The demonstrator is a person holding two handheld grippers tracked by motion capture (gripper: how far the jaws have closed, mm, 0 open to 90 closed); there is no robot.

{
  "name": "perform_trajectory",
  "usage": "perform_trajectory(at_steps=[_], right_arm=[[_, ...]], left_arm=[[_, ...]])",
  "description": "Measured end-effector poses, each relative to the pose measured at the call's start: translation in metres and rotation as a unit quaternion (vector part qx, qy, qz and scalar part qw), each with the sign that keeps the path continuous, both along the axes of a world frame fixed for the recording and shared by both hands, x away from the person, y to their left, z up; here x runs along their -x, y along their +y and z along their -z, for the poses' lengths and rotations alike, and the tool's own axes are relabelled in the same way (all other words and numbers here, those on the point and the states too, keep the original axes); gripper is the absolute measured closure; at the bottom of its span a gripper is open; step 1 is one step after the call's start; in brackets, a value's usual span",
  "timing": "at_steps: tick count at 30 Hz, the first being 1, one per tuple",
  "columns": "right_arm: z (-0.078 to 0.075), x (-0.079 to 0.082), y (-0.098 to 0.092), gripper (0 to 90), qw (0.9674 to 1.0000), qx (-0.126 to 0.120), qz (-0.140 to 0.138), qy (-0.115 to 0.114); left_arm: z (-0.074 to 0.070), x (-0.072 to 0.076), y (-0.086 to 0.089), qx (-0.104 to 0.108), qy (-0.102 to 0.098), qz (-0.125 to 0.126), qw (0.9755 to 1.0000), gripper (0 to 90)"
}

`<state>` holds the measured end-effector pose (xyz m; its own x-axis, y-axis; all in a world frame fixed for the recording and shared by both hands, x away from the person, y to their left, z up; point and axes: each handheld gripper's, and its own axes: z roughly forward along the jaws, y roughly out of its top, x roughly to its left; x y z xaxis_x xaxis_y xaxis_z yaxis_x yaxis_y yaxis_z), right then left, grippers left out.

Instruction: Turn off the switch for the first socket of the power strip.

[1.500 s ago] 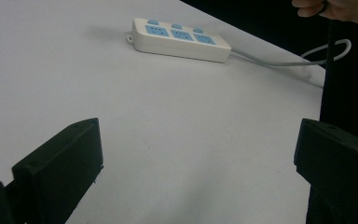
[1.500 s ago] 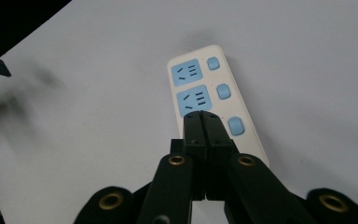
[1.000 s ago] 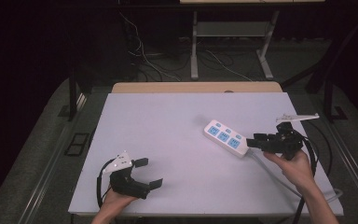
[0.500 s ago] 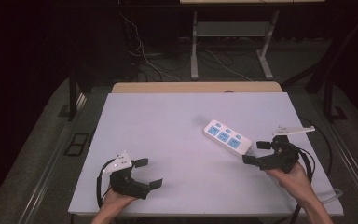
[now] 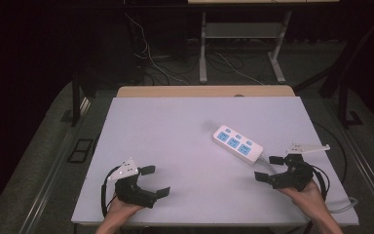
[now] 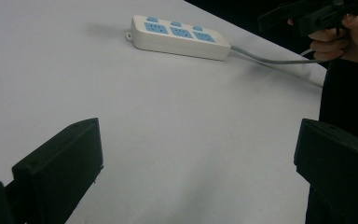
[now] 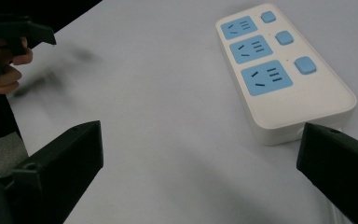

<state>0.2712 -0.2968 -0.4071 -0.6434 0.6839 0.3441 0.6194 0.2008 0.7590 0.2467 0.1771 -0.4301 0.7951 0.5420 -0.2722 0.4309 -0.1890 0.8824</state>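
A white power strip point(image 5: 237, 144) with three blue sockets and three blue buttons lies flat on the right half of the white table point(image 5: 175, 126). My right gripper point(image 5: 268, 168) is open just short of the strip's cable end, with nothing between its jaws. In the right gripper view the strip point(image 7: 279, 70) lies ahead and to the right, its near end close to my right jaw. My left gripper point(image 5: 156, 181) stands open and empty near the front left edge. From the left gripper view the strip point(image 6: 179, 37) lies far off, with its grey cable point(image 6: 270, 58) trailing right.
The strip's cable point(image 5: 343, 207) runs off the front right corner of the table. A wooden table edge point(image 5: 204, 91) lies behind the white top. Metal table legs point(image 5: 203, 53) and loose wires stand on the dark floor beyond.
My right gripper has drawn back from beside the strip toward the table's front edge and dropped lower. The left gripper and the strip have stayed put.
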Motion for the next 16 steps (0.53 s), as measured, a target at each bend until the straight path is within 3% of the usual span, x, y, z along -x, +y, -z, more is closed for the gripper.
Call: perform_trajectory(at_steps=[16], right_arm=[[0.023, 0.014, -0.002, 0.2, 0.9995, 0.028, -0.005, -0.013]], left_arm=[[0.0, 0.0, 0.0, -0.003, 0.002, 0.002, 1.0, 0.0]])
